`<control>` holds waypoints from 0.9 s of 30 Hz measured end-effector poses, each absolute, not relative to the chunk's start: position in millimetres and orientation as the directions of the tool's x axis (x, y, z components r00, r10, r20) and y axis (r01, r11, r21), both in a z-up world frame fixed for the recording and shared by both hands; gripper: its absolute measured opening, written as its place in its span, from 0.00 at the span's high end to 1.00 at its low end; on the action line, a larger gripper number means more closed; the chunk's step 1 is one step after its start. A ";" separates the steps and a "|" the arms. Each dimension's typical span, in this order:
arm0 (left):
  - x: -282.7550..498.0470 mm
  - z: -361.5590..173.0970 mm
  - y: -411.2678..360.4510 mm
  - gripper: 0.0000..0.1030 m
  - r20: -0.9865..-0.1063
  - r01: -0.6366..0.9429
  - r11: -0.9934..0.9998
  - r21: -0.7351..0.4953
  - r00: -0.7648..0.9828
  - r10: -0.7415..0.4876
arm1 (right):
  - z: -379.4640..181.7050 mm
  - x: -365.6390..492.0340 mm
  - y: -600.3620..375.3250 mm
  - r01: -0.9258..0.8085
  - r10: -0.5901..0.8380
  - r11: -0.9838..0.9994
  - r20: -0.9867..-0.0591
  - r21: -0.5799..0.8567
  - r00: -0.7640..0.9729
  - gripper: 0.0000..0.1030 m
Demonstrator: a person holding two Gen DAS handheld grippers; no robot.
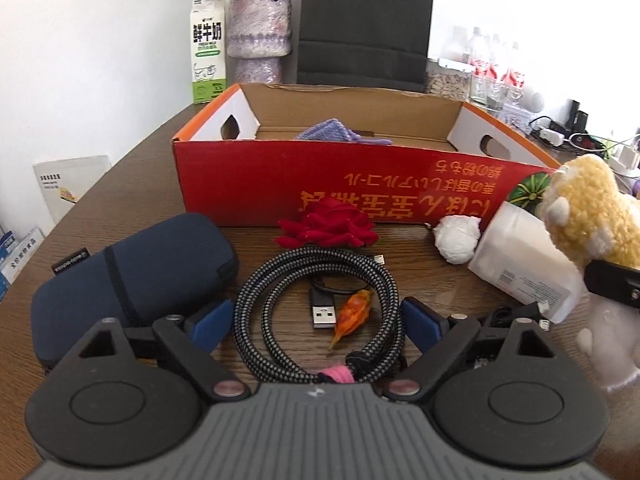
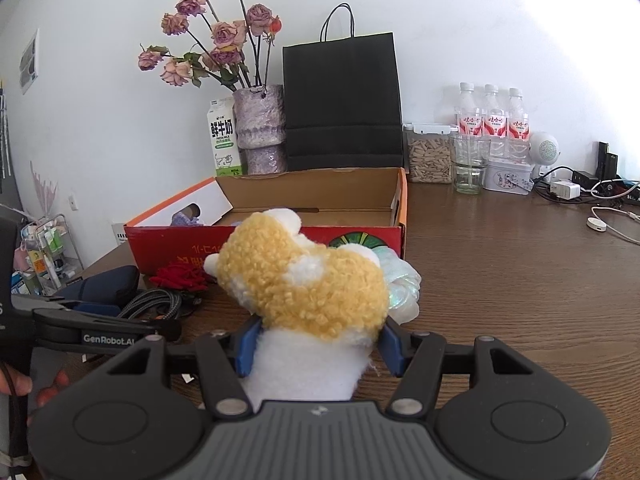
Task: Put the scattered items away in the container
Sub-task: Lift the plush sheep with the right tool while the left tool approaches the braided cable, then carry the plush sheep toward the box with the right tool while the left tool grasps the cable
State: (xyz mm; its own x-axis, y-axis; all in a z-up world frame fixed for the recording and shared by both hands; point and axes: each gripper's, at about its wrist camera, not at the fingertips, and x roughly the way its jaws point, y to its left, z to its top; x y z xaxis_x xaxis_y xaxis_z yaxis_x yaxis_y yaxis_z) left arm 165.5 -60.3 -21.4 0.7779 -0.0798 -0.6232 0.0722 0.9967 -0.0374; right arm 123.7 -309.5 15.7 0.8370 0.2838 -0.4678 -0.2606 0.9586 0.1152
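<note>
Coiled cable lies on the counter between my left gripper fingers, spread and untouching, while my right gripper clamps the plush toy, hiding the box front.

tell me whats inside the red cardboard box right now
Inside the red cardboard box, a purple knitted cloth lies on the floor near the left end. The near wall hides the front strip of the floor, so anything there is unseen.
</note>
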 end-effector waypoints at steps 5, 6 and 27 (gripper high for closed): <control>158.2 -17.1 -62.2 0.13 -0.600 0.071 0.997 -0.030 0.796 -0.075 | 16.1 123.1 -309.4 -0.261 0.285 0.958 -0.467 0.117 0.837 0.43; 156.7 -15.6 -61.9 0.13 -0.595 0.070 0.997 -0.029 0.800 -0.073 | 16.2 123.1 -309.4 -0.261 0.285 0.958 -0.467 0.117 0.837 0.43; 145.1 40.8 -55.6 0.69 -0.434 0.090 0.995 -0.052 0.895 -0.103 | 54.8 129.4 -283.5 -0.310 0.322 0.946 -0.368 0.093 0.872 0.43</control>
